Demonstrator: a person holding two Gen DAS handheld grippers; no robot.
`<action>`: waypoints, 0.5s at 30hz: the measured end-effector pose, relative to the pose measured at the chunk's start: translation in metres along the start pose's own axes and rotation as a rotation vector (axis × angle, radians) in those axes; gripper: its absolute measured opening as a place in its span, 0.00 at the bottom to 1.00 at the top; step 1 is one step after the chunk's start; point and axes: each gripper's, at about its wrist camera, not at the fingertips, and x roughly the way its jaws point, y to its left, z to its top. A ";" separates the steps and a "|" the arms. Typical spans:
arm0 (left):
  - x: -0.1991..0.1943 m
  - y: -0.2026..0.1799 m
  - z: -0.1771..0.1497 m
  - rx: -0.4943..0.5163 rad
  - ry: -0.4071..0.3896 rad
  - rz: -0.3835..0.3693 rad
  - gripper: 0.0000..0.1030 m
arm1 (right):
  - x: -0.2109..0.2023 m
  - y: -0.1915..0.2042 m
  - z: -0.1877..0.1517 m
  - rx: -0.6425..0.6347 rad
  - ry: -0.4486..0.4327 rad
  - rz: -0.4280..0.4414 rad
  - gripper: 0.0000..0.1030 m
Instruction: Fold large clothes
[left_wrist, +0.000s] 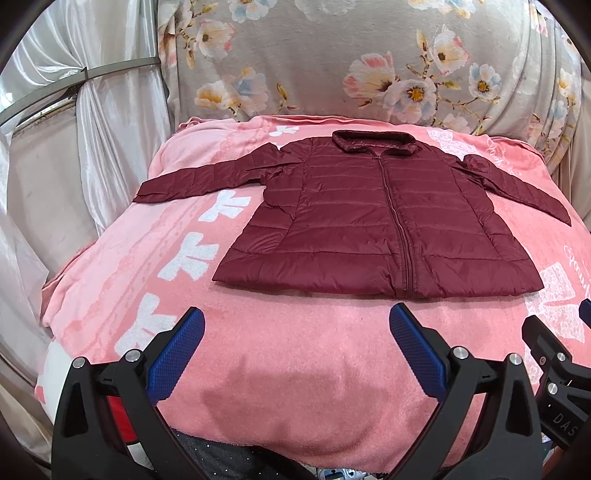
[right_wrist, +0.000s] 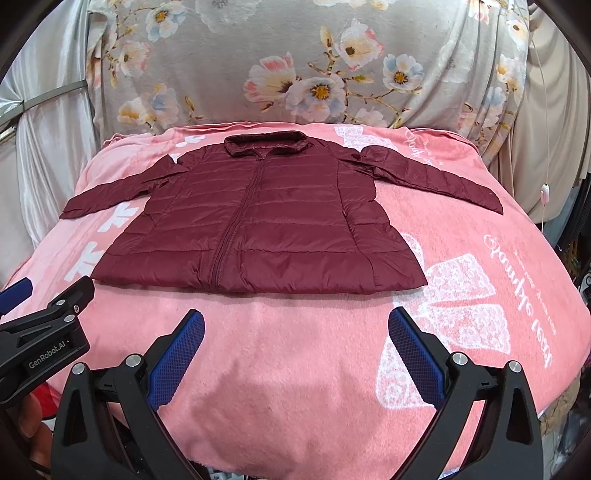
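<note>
At the far left hung a white satin curtain (left_wrist: 110, 155) tied with a grey band, and beside it began the pink blanket (left_wrist: 295, 354) with its white bow prints, spread over the whole working surface. My left gripper (left_wrist: 295, 350) hovered above the blanket's near edge with its blue-padded fingers (left_wrist: 177, 358) spread wide and nothing between them, short of the jacket's hem. The maroon puffer jacket (left_wrist: 369, 229) lay flat and face up in the middle of the blanket, zipped to the collar (left_wrist: 373, 142), which pointed away from me toward the floral sheet (left_wrist: 369, 55) draped behind. Its hem (left_wrist: 369, 288) ran across just beyond my fingertips. One sleeve (left_wrist: 199, 177) stretched out toward the curtain side; the other sleeve (right_wrist: 436, 173) angled off to the right, its cuff resting on the blanket. My right gripper (right_wrist: 295, 350) sat close beside the left, likewise held wide apart and holding nothing, over bare blanket in front of the hem. From the right wrist view, the left gripper's black body showed at the left edge, and something red lay below it, though I could not tell what it was. Past the right sleeve, a thin cord with a small pink-and-white switch (right_wrist: 544, 192) hung by a beige drape.
</note>
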 end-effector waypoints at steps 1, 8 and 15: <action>-0.001 0.000 -0.001 -0.001 0.000 0.000 0.95 | 0.001 0.000 0.000 0.000 0.000 -0.001 0.95; -0.001 0.000 -0.001 -0.002 0.002 0.001 0.95 | 0.001 0.001 0.000 -0.001 0.001 0.002 0.95; -0.002 0.000 -0.003 0.003 0.002 -0.001 0.95 | 0.001 0.001 -0.002 0.000 0.002 0.001 0.95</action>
